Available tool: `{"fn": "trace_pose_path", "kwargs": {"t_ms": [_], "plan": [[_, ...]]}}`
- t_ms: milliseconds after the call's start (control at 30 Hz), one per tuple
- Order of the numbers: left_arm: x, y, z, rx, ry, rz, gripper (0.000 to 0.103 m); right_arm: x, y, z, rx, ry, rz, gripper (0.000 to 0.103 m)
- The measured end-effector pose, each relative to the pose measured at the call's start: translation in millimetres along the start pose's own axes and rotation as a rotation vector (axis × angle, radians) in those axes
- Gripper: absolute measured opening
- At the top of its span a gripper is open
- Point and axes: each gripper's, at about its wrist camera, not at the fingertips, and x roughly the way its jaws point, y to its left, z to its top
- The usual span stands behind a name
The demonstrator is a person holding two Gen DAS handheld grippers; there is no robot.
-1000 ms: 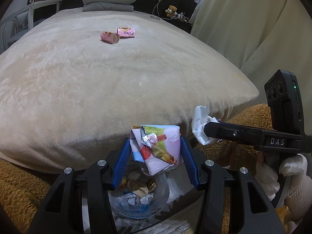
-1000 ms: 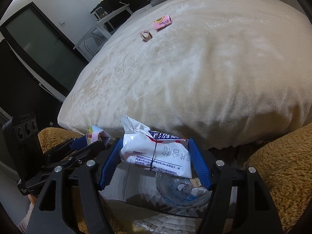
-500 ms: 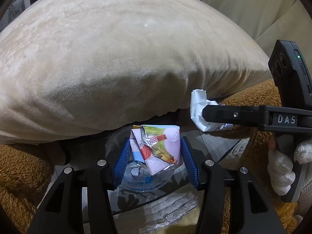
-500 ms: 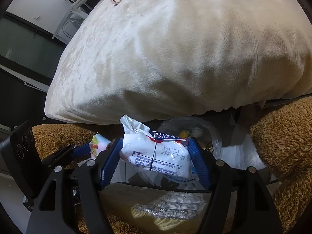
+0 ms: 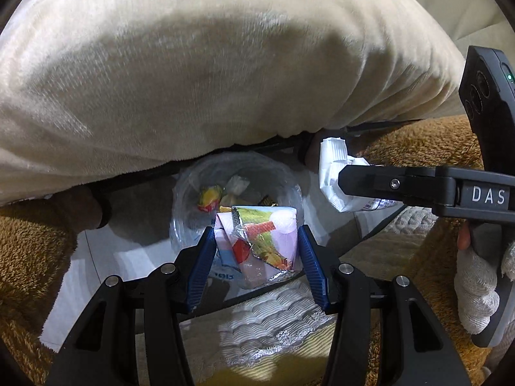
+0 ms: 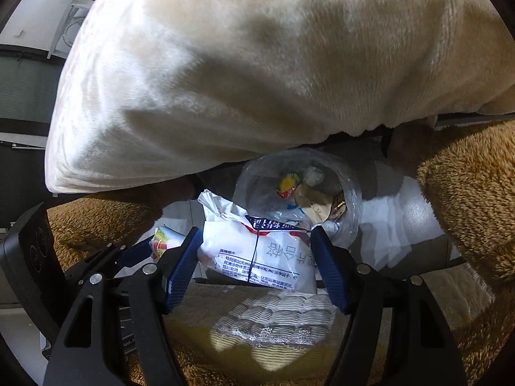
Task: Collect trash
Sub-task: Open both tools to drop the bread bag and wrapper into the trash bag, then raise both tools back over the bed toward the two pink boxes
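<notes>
The bin [image 5: 236,193] is placed on the floor, just below the edge of the bed [image 5: 193,64], and scraps are seen inside it. The carton [image 5: 257,241] is held in the left claw [image 5: 256,251] above the bin. To its right, the packet [image 6: 257,257] is held in the right claw [image 6: 257,260], beside the bin's rim.

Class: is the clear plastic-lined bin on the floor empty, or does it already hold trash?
It holds trash: the clear plastic-lined bin has crumpled wrappers inside.
</notes>
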Motion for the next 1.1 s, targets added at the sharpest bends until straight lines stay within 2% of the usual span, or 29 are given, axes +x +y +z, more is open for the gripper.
{"fn": "trace_pose_path", "kwargs": {"t_ms": [167, 467, 533, 567, 633, 900, 1067, 1100], "plan": [[6, 0, -2, -0.002, 0.03, 0.004, 0.051, 5, -3, 0, 0.005, 0.02, -0.012, 0.069], [4, 2, -2, -0.008, 0.028, 0.011, 0.053, 9, -8, 1, 0.025, 0.022, -0.008, 0.073], [3, 2, -1, -0.008, 0.028, 0.02, 0.071, 9, -10, 1, 0.03, 0.018, -0.005, 0.082], [3, 2, -1, -0.007, 0.03, 0.021, 0.073, 8, -10, 1, 0.031, 0.016, -0.003, 0.083], [3, 2, 0, -0.004, 0.027, 0.033, 0.073, 7, -10, 2, 0.033, 0.012, -0.002, 0.087], [-1, 1, 1, -0.002, 0.008, 0.023, 0.073, 3, -11, 3, 0.034, -0.008, -0.001, 0.088], [-13, 1, -2, 0.003, -0.034, 0.013, 0.073, -8, -7, -2, 0.006, -0.058, 0.013, 0.089], [-17, 2, -3, 0.001, -0.047, 0.005, 0.073, -11, -7, -3, 0.003, -0.071, 0.021, 0.095]]}}
